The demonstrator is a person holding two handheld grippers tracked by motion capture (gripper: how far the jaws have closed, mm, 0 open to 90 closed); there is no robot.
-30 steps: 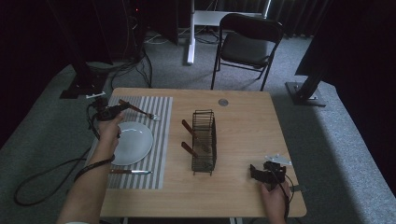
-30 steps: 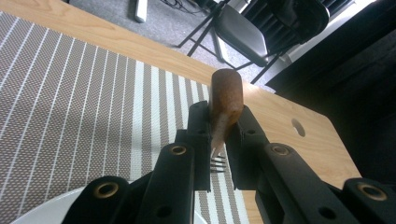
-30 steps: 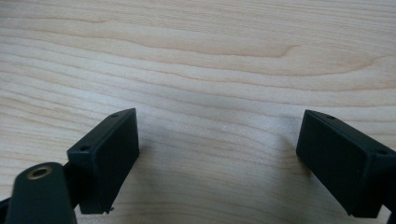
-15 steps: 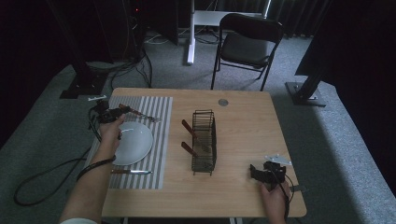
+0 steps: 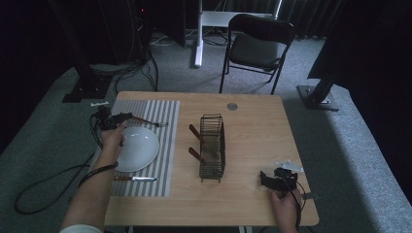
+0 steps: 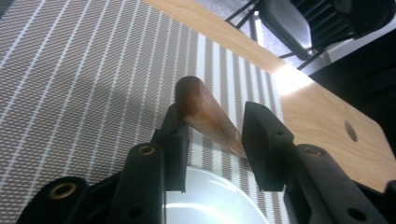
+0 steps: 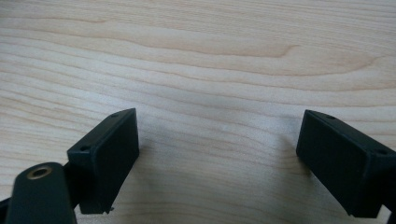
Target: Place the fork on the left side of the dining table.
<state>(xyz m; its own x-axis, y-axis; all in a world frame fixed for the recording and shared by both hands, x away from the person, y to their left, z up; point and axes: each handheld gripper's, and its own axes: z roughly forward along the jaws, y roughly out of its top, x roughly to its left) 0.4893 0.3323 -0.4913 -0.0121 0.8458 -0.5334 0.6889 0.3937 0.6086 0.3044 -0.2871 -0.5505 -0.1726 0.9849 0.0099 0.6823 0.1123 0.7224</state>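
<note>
The left tongs (image 6: 212,135) grip the stiff, smooth wooden handle (image 6: 205,112) near its end; the right tongs (image 7: 219,163) stand open.

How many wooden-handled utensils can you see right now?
4: two in the wire rack, handles and; one at the left claw; one below the plate.
</note>
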